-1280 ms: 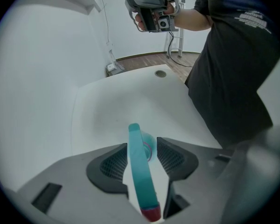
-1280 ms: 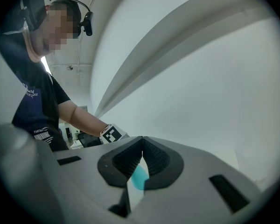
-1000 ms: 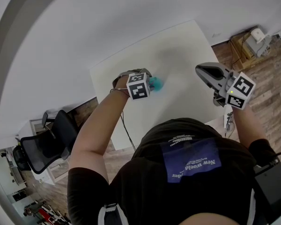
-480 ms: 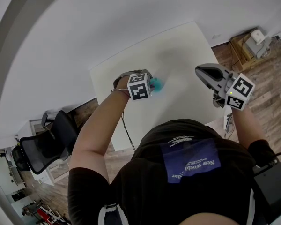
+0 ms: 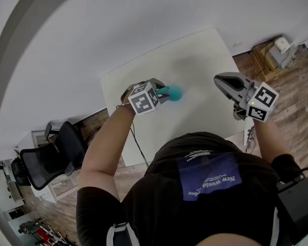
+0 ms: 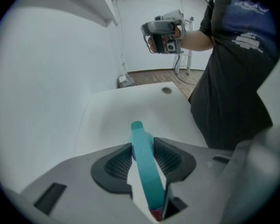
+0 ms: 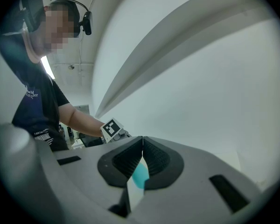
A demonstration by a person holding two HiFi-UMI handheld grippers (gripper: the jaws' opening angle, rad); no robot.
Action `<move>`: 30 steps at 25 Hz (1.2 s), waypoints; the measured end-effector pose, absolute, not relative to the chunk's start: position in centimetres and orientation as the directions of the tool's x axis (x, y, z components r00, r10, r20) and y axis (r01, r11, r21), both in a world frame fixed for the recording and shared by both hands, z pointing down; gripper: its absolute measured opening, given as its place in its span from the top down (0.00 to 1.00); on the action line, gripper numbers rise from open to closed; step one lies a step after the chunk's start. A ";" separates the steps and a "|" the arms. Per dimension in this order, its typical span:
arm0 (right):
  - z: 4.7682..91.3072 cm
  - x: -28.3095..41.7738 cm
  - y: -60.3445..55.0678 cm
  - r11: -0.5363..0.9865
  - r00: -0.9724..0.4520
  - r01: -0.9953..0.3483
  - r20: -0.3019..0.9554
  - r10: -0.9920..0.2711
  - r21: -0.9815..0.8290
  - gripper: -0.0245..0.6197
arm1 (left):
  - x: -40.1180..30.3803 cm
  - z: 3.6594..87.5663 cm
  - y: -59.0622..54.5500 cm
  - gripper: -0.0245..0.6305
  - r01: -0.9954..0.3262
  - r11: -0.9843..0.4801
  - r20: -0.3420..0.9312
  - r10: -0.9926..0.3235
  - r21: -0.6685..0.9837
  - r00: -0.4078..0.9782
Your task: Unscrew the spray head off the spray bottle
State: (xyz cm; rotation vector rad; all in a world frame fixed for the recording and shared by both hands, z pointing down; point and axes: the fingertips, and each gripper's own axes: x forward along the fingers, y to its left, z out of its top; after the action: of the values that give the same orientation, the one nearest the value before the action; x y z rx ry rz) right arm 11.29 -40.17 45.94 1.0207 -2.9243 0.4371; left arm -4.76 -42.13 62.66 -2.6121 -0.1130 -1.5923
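At the desk, head view: a person in a black T-shirt (image 5: 205, 188) leans over a white desk (image 5: 195, 50), with a claw in each hand.
Left claw, head view: the left claw (image 5: 162, 92) tips down over the middle of the desk. A teal spray head (image 5: 173, 92) sticks out past its tips, clear of the desk top.
Right claw, head view: the right claw (image 5: 219, 78) is held about level near the desk's right edge, well apart from the left one.
Surroundings, head view: a black office chair (image 5: 51, 160) stands on the wood floor (image 5: 292, 101) to the left of the desk.
Grip, left gripper view: both ribbed pads press on the spray head (image 6: 142, 157), one on each side of its teal strip. The jaws have just been closing and stand part-way shut round it.
Low between the jaws, left gripper view: a white part (image 6: 137, 190) and a bit of red sit under the teal strip, with the desk beyond.
Jaws, right gripper view: the jaws are fully together with the tips touching and nothing pinched.
Beyond the tips, right gripper view: a teal patch (image 7: 140, 176) shows through the slot under the tips. The left claw is far off, on a bare forearm (image 7: 81, 120).
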 end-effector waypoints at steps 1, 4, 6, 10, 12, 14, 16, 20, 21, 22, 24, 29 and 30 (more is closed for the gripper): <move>45.9 11.2 -40.2 0.752 -0.791 -0.607 0.103 -0.603 -0.259 0.98 | -4.8 62.1 -42.0 0.73 0.080 -0.996 0.872 0.018 -0.024 0.489; 45.7 10.9 -40.2 0.766 -0.807 -0.585 0.102 -0.581 -0.267 0.98 | -4.7 59.5 -41.4 0.73 0.007 -1.000 0.804 0.003 -0.002 0.594; 45.6 10.6 -40.2 0.775 -0.817 -0.571 0.101 -0.567 -0.271 0.98 | -4.5 57.3 -40.9 0.73 -0.044 -0.999 0.736 -0.013 0.023 0.676; 44.8 9.9 -40.0 0.799 -0.844 -0.530 0.082 -0.531 -0.283 0.97 | -4.3 52.4 -40.0 0.73 -0.135 -0.985 0.548 -0.056 0.104 0.835; 44.0 9.3 -39.9 0.814 -0.859 -0.504 0.066 -0.508 -0.288 0.97 | -4.7 49.8 -39.5 0.73 -0.160 -0.976 0.445 -0.079 0.148 0.892; 43.1 8.5 -39.6 0.832 -0.877 -0.472 0.053 -0.478 -0.290 0.97 | -5.6 47.4 -38.9 0.73 -0.174 -0.966 0.345 -0.100 0.190 0.933; 42.1 7.4 -39.2 0.859 -0.903 -0.419 0.038 -0.428 -0.293 0.88 | -6.6 45.1 -38.4 0.73 -0.178 -0.956 0.235 -0.122 0.232 0.964; 39.6 4.7 -36.7 0.932 -0.963 -0.263 0.004 -0.270 -0.249 0.61 | -8.8 41.4 -37.0 0.73 -0.171 -0.938 0.054 -0.162 0.303 0.985; 39.0 4.0 -36.0 0.946 -0.972 -0.230 0.003 -0.236 -0.226 0.55 | -9.3 40.8 -36.6 0.73 -0.164 -0.935 0.025 -0.164 0.313 0.986; 38.6 3.4 -35.4 0.958 -0.978 -0.207 0.008 -0.209 -0.199 0.49 | -9.8 40.3 -36.1 0.73 -0.155 -0.934 -0.001 -0.164 0.323 0.987; 37.8 2.2 -34.7 0.974 -0.985 -0.175 0.026 -0.173 -0.141 0.40 | -10.4 39.4 -35.4 0.73 -0.134 -0.931 -0.050 -0.160 0.340 0.986; 37.6 0.0 -32.7 0.995 -0.992 -0.095 0.089 -0.091 -0.034 0.25 | -10.5 38.5 -33.3 0.73 -0.082 -0.917 -0.156 -0.153 0.390 0.976; 37.6 -0.2 -32.3 0.996 -0.992 -0.086 0.096 -0.084 -0.021 0.24 | -10.3 38.3 -32.8 0.73 -0.070 -0.914 -0.178 -0.151 0.399 0.972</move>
State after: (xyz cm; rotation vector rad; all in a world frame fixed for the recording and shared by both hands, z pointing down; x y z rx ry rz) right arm -0.22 -32.31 37.59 0.1296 -3.0438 0.0376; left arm -10.33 -32.80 38.31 -3.5164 0.2053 0.3721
